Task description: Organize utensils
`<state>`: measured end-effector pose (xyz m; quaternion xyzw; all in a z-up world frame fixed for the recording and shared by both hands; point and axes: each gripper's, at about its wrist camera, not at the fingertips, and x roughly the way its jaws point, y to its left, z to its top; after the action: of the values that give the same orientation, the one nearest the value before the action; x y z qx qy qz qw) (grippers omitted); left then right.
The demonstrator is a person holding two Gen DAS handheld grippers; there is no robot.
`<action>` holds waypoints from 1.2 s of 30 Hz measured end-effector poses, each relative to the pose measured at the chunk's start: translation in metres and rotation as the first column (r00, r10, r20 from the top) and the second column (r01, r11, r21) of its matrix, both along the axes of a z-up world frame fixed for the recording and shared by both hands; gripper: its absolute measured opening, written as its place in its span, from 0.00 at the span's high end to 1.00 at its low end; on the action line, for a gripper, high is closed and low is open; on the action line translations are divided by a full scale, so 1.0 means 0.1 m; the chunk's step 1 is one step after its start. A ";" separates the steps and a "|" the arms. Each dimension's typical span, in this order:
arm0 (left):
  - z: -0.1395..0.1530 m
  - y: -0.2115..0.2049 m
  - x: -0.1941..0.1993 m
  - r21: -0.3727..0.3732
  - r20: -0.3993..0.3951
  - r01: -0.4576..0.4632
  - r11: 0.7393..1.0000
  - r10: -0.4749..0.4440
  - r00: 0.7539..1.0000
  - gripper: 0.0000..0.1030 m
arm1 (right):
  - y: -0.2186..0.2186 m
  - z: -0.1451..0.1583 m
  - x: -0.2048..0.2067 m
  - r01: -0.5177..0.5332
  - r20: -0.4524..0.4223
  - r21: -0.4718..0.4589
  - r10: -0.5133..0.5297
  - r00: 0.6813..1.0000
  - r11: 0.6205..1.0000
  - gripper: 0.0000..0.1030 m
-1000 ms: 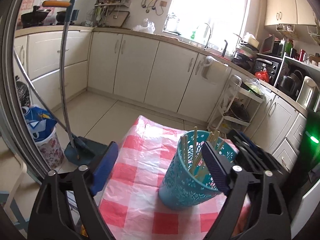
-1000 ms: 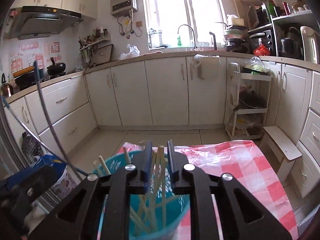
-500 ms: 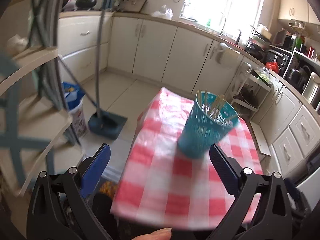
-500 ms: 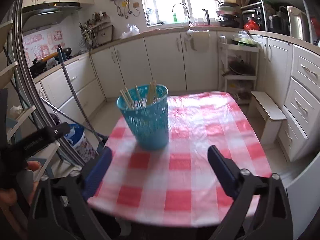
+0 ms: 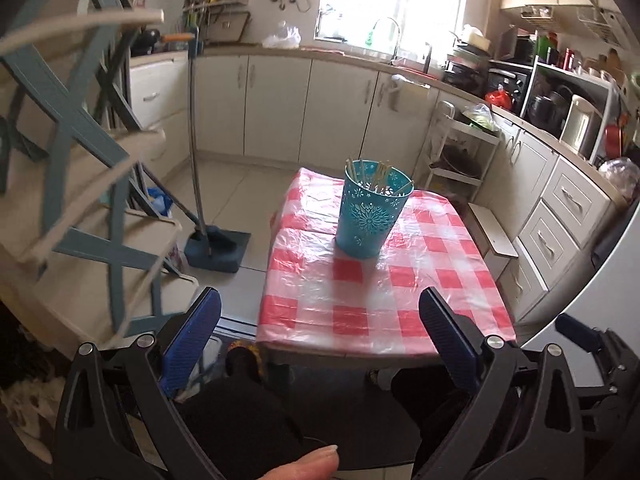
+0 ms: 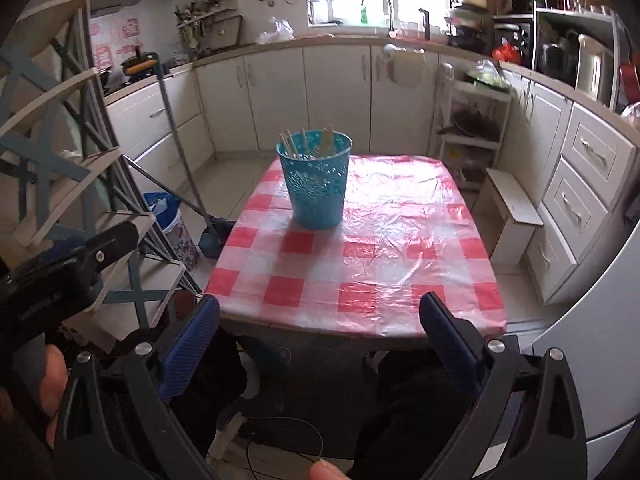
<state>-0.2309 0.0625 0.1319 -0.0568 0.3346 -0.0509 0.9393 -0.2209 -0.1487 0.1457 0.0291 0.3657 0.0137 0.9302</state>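
The teal perforated holder (image 5: pixel 372 216) stands upright at frame centre on the far half of the checked tablecloth (image 5: pixel 384 292), chopsticks (image 5: pixel 378 172) bristling from its mouth. Both the left gripper (image 5: pixel 320 344) and right gripper (image 6: pixel 320 344) are spread wide and empty, low in frame, well apart from it. The sticks likely handle light, stiff and slick; pinch mid-shaft. Their lower lengths are hidden inside the holder, so the count is unclear.

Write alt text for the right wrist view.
A teal cutout holder full of wooden chopsticks stands upright on a red-and-white checked tablecloth in a kitchen. The open, empty right gripper frames it from below the table's near edge.
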 end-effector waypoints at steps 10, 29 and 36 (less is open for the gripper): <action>0.33 0.01 -0.64 0.080 0.122 -0.100 0.992 0.089 0.989 0.08 | -0.15 0.30 -0.75 0.079 0.157 0.118 -0.097 0.983 0.990 0.07; 0.47 -0.22 -1.06 0.130 0.136 -0.024 0.991 0.006 0.991 0.08 | -0.04 0.24 -1.35 0.081 0.240 0.188 -0.126 0.963 0.979 0.07; 0.46 -0.16 -1.08 0.112 0.158 -0.059 0.992 0.040 0.987 0.08 | -0.02 0.21 -1.37 0.090 0.241 0.171 -0.130 0.962 0.981 0.07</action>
<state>-0.3393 0.0467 0.1778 -0.0059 0.2611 -0.0121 0.9652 -0.3574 -0.1504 0.1662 0.1212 0.2408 -0.0054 0.9630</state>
